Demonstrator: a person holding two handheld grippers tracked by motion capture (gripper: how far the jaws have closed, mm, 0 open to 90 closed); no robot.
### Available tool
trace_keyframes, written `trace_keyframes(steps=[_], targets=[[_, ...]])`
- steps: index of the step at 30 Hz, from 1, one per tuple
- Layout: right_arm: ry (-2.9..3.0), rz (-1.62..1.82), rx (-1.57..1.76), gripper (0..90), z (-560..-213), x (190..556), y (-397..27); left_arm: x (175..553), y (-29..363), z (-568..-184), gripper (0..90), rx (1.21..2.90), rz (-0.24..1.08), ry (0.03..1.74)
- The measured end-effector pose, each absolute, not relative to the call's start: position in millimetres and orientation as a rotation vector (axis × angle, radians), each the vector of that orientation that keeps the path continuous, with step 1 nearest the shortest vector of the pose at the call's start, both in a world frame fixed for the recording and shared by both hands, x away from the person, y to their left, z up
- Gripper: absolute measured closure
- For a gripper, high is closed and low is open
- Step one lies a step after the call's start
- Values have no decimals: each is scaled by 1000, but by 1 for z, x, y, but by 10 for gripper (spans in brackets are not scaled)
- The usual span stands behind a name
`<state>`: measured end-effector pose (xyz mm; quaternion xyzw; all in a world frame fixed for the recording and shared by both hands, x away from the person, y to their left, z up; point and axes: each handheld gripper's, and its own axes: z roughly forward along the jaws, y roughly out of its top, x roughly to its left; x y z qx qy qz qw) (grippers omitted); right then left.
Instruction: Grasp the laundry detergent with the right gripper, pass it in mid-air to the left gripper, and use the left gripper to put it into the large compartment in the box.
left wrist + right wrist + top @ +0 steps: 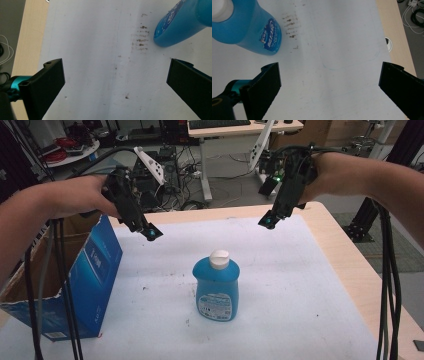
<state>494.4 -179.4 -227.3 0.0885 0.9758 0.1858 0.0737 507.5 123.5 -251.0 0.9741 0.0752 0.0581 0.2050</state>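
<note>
A blue bottle [217, 287] with a white cap stands upright in the middle of the white sheet [280, 285]. My left gripper [149, 231] hovers above the sheet, up and to the left of the bottle, jaws wide apart and empty. My right gripper [268, 221] hangs up and to the right of it, also open and empty. In the left gripper view [115, 82] the bottle [180, 23] lies at the upper right. In the right gripper view [329, 85] the bottle [249, 27] sits at the upper left, well beyond the jaws.
An open blue cardboard box [85, 280] stands at the left edge of the table. The wooden table edge [345, 255] runs along the right. Cables [387, 285] trail down from both hands. Brown smudges [141, 40] mark the sheet near the bottle.
</note>
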Motion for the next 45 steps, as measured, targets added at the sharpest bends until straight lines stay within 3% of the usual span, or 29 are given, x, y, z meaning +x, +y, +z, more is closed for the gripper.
trace_keyframes(steps=[16,27,45], targets=[[2884,715,355,33,-224,440,-182,500,123,-256,16,2720,150,132],[2809,893,383,32,-261,402,-184,498,118,-259,16,2726,138,78],[2757,1038,442,32,-305,384,-184,495,115,-267,16,2721,133,86]])
